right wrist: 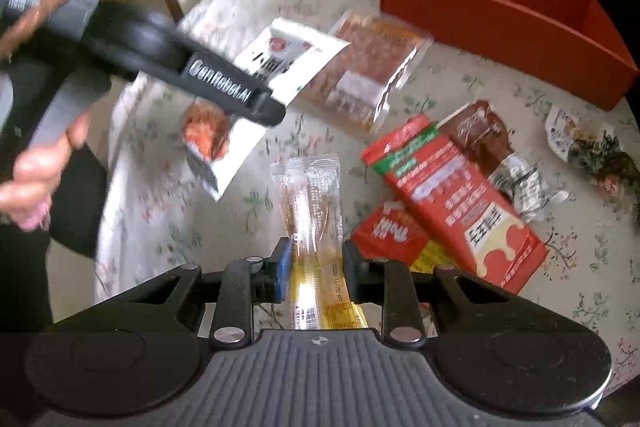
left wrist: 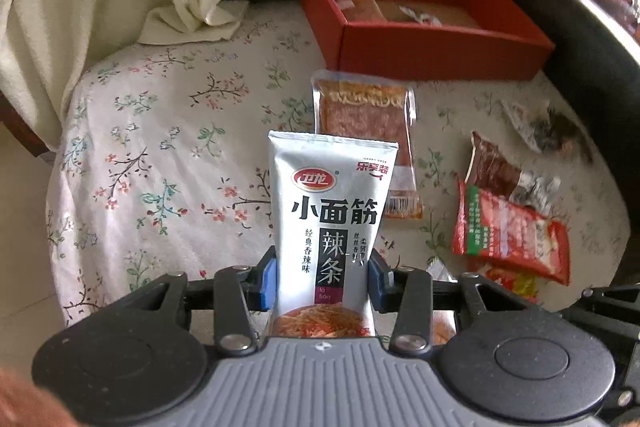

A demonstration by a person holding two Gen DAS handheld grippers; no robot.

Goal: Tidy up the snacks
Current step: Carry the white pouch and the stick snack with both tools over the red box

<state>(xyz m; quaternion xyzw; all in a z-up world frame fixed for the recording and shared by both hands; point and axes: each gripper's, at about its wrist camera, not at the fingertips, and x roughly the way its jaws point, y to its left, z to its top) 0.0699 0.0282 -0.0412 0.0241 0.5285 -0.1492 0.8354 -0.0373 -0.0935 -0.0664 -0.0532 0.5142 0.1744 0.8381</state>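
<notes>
1. Two packets are in your grip: your left gripper (left wrist: pixel 322 277) is clamped on the white spicy-strip packet (left wrist: pixel 330 223), centre of the left view, held above the floral tablecloth (left wrist: pixel 160 147).
2. Your right gripper (right wrist: pixel 314 269) pinches the clear yellow stick packet (right wrist: pixel 314 227), low centre of the right view.
3. Both holds sit low on slick film; either packet could slip before reaching the red box (left wrist: pixel 432 47), upper right.

A silver-white snack packet (left wrist: pixel 332 227) with black lettering, a red cardboard box (left wrist: pixel 440 55) far right, a cream tablecloth (left wrist: pixel 160 147) patterned with small pink and green flowers, and a red-and-green packet (left wrist: pixel 508 231) near right.
</notes>
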